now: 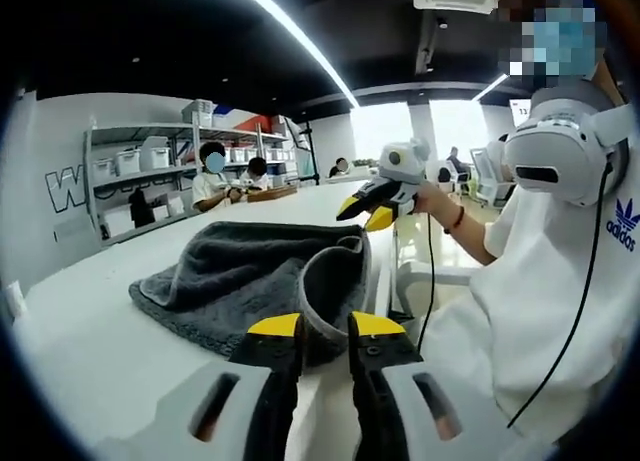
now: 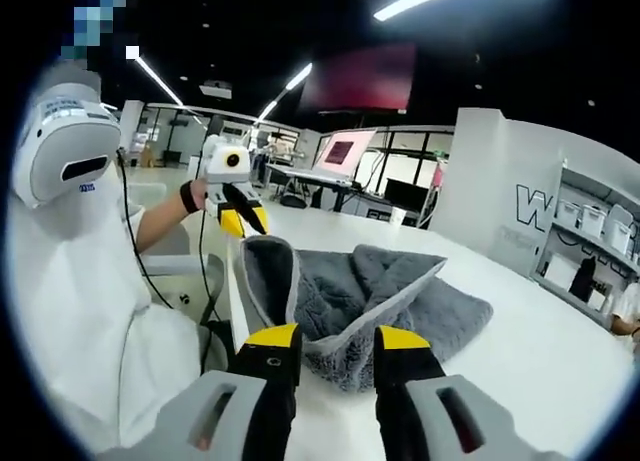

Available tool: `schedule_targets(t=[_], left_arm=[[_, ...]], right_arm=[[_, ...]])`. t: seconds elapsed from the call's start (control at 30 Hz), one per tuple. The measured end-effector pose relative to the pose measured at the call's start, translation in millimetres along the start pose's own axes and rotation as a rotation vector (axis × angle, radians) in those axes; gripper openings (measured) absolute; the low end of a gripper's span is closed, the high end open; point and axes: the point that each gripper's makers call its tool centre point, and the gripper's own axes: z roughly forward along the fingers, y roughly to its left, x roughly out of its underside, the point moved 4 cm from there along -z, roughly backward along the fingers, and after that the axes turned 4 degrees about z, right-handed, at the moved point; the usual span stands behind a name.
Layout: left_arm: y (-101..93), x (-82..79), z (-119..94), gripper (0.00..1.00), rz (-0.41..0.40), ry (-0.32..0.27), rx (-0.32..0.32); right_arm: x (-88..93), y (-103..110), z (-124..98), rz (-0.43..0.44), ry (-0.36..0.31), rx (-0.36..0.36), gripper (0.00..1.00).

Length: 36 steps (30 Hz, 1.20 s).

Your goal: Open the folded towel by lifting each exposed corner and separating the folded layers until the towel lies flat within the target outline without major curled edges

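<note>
A grey towel [image 1: 235, 281] is seen bunched on a white table [image 1: 90, 361], near the table edge that faces a person in a white shirt [image 1: 560, 281] wearing a white headset [image 1: 560, 156]. In the left gripper view, the left gripper [image 1: 325, 329] is held at the towel's near edge, where a raised fold of the cloth is caught between its yellow-tipped jaws. The right gripper [image 1: 367, 209] is pictured across the towel, held above its far edge in a hand [image 1: 432, 199]; whether those jaws are parted cannot be told there. In the right gripper view, the right gripper [image 2: 335, 339] is shown at the towel [image 2: 370, 291], with the lifted hem of the cloth lying in the gap between the jaws. The left gripper [image 2: 244, 219] is seen beyond, at the raised corner. Shelving with white bins [image 1: 140, 166] and seated people [image 1: 230, 176] are visible behind the table.
</note>
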Motion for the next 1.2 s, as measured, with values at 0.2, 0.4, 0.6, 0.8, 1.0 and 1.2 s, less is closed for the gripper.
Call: schedule_targets(t=[0.2, 0.4, 0.6, 0.8, 1.0, 1.2], left_arm=[[-0.3, 0.8, 8, 0.17, -0.003, -0.001, -0.008], [-0.1, 9.0, 14, 0.15, -0.008, 0.04, -0.016], [-4.2, 16.9, 14, 0.05, 0.049, 0.093, 0.012], [-6.1, 16.7, 12, 0.02, 0.079, 0.098, 0.025], [-10.7, 17.7, 10, 0.02, 0.134, 0.135, 0.038], [-10.7, 18.4, 9, 0.02, 0.131, 0.142, 0.037]], right_arm=[[2.4, 0, 7, 0.041, -0.002, 0.0, 0.26], [8.4, 5, 6, 0.053, 0.042, -0.029, 0.19], [14.6, 6, 5, 0.026, 0.075, -0.04, 0.14], [16.4, 7, 4, 0.031, 0.086, -0.055, 0.08], [18.5, 9, 5, 0.029, 0.098, -0.068, 0.06], [20.0, 9, 4, 0.027, 0.103, -0.07, 0.06]])
